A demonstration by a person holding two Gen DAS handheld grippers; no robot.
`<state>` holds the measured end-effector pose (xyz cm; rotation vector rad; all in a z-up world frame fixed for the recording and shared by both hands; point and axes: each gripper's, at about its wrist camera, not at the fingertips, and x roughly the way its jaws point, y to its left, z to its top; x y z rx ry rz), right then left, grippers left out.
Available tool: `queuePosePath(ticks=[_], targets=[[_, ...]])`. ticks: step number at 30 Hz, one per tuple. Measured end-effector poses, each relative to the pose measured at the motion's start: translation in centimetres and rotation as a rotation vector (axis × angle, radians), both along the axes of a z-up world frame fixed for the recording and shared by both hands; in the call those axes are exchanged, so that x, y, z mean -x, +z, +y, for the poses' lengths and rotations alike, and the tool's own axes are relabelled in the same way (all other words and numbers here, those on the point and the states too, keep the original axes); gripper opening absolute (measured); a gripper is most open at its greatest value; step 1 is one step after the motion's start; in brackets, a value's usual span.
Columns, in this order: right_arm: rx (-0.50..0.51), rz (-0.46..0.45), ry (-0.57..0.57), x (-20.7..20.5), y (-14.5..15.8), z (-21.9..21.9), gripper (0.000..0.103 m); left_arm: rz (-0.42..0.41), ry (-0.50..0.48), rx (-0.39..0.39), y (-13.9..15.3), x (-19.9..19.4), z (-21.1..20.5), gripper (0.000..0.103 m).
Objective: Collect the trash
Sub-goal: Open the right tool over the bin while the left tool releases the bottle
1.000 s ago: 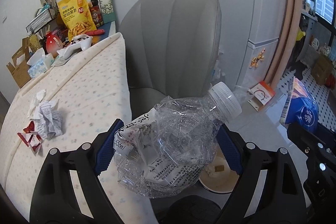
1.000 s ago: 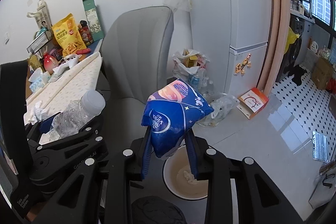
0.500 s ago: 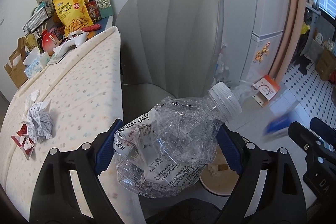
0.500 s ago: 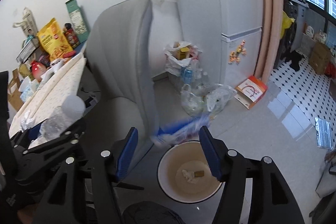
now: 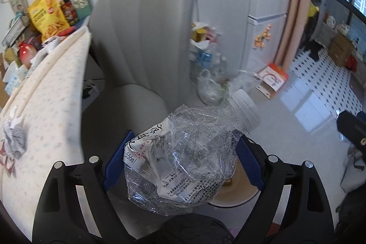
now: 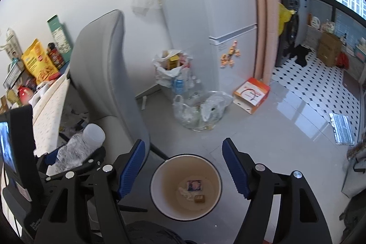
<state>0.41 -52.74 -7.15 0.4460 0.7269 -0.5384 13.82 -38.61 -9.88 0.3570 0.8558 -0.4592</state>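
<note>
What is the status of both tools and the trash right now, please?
Left tool shut on crushed bottle. Right tool empty, jaws opening above bin. Blue wrapper in bin. Nothing blocking the drop.

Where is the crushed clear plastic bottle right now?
The crushed clear plastic bottle sits clamped in the left gripper, just above the round white bin.

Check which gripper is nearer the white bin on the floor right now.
Right. The right gripper hangs directly above the white bin, jaws opening, nothing between them. The left gripper, clamping the crushed bottle, sits off to the bin's left.
</note>
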Motion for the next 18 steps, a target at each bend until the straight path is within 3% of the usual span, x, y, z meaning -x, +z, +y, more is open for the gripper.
queuePosePath(ticks=[5,8,18], targets=[[-0.008,0.003,-0.055,1.7,-0.3,-1.8,0.069,0.043,-0.068,0.031,-0.3,0.6,-1.9,0.086],[-0.015,0.004,-0.081,2.3,-0.3,-2.4,0.069,0.062,-0.099,0.052,-0.1,0.8,-2.3,0.095],[-0.003,-0.032,-0.052,1.9,1.0,-0.8,0.070,0.037,-0.026,0.100,1.5,0.4,0.7,0.097]])
